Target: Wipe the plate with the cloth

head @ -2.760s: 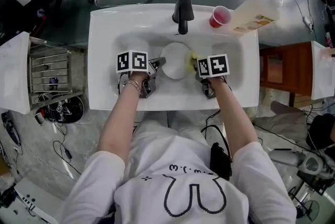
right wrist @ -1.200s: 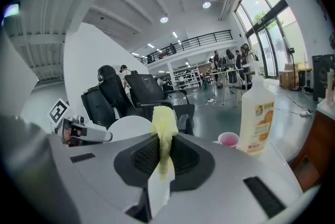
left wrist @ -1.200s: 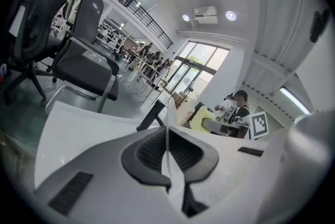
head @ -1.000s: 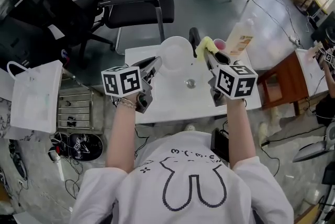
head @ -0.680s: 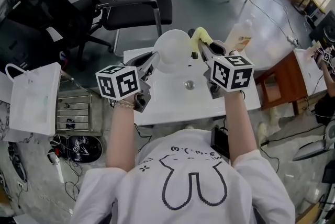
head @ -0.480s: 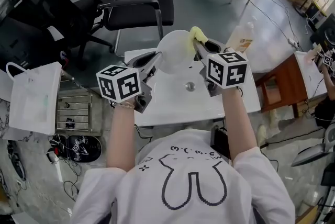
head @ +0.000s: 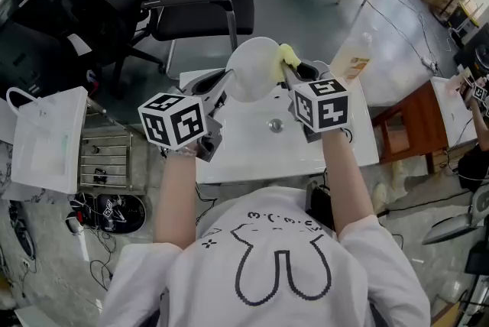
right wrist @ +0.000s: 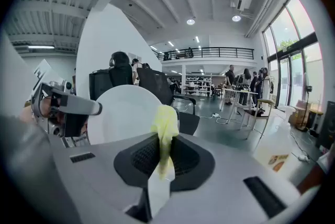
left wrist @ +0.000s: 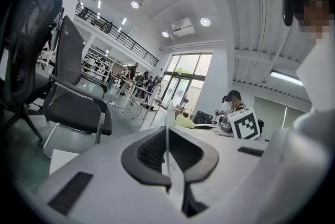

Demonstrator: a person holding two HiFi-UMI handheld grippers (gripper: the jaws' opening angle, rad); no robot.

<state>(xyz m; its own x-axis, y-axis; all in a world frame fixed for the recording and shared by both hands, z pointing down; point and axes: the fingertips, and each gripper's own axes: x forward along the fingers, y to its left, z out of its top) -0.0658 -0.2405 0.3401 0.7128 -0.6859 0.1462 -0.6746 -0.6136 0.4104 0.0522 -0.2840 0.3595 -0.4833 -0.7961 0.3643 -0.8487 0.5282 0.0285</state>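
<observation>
Holding a round white glossy plate (head: 252, 72) by its left rim w/ left gripper (head: 221, 83), jaws pressed almost together on the thin edge. In left gripper view, plate seen edge-on, a pale sliver running straight up btwn the black ribbed pads. Raised clear above the white rectangular sink basin (head: 252, 153), tipped up on edge, face turned toward right gripper (head: 291, 73).

Pinching a crumpled pale-yellow cloth (head: 288, 56) w/ right gripper, jaws clamped on its middle. Tuft sticking out past the tips, lower end trailing down btwn the pads in right gripper view. Tuft at the plate's upper right rim in head view, touching or just beside, can't tell which. In right gripper view, plate just left of and behind the cloth, filling the space btwn cloth and left gripper's grey finger.

Both grippers abt level w/ each other, marker cubes toward the person, plate btwn the two sets of tips.

Down in the basin: round metal drain (head: 275, 124). By the sink's far right corner: pale plastic bottle w/ orange label (head: 351, 60). Beyond the far edge: black office chair (head: 200, 3). Left of sink: wire rack (head: 103, 157) and white paper bag (head: 47, 140). Right of sink: brown wooden table (head: 409, 115).
</observation>
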